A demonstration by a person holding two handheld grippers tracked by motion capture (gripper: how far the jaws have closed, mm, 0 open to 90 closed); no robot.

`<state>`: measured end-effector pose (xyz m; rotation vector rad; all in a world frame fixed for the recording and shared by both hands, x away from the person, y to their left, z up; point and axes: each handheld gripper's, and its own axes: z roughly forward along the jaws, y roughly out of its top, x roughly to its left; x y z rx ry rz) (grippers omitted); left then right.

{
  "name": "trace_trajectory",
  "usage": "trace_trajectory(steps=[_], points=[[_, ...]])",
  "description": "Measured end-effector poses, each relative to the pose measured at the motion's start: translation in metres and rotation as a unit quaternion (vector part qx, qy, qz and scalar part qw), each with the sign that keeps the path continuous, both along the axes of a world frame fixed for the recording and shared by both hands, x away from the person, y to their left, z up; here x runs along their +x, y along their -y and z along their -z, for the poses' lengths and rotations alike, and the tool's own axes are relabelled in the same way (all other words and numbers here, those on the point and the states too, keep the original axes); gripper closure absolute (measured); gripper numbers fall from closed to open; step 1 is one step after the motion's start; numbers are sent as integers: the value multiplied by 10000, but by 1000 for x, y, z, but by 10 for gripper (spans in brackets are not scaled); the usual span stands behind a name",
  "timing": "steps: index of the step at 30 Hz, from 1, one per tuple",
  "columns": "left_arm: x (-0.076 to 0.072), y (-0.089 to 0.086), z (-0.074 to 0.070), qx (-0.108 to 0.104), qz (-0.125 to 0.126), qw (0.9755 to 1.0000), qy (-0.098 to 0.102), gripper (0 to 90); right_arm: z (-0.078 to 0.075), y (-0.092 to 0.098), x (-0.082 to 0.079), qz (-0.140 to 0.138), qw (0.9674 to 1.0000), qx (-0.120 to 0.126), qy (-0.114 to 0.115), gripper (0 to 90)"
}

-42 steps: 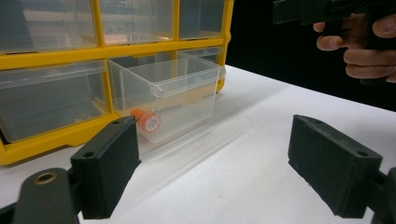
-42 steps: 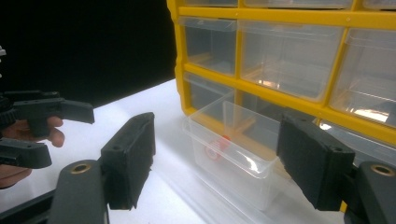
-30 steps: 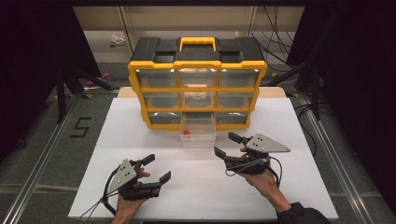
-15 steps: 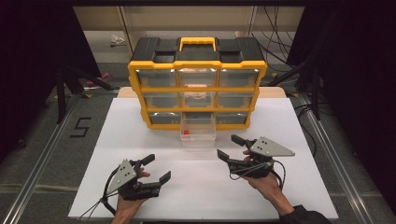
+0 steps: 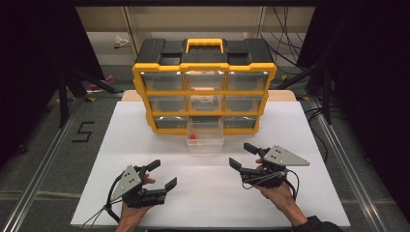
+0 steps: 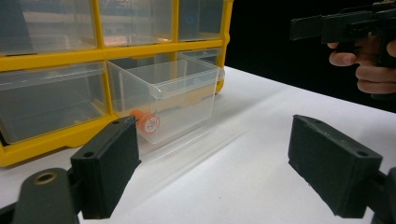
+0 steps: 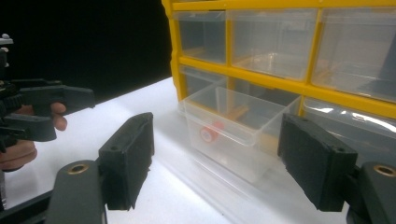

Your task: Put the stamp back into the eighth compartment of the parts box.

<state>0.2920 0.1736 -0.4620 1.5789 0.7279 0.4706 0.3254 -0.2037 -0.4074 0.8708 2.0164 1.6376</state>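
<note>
Beyond my work, the white bench (image 5: 145, 145) spreads wide under everything, its near part bare. Past its left edge I see grey floor with a "5" marked (image 5: 82, 131) on it, and a metal rail (image 5: 41, 164) running along that side; a matching rail (image 5: 348, 164) lines the right. Far behind, a pale shelf (image 5: 203, 24) holds a small crumpled scrap (image 5: 121, 42) at its left. Black cables (image 5: 285, 38) hang at far right, and dark curtains (image 5: 29, 72) close in both sides.

A white table (image 5: 145, 145) carries a yellow drawer cabinet (image 5: 204, 92), its clear bottom-middle drawer (image 5: 205, 138) pulled out.
</note>
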Motion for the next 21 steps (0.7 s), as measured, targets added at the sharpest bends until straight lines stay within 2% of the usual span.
trace_trajectory(steps=[21], points=[[0,0,0,-32,11,10000,21,161,12,13,-10,50,10000,54,5,277]])
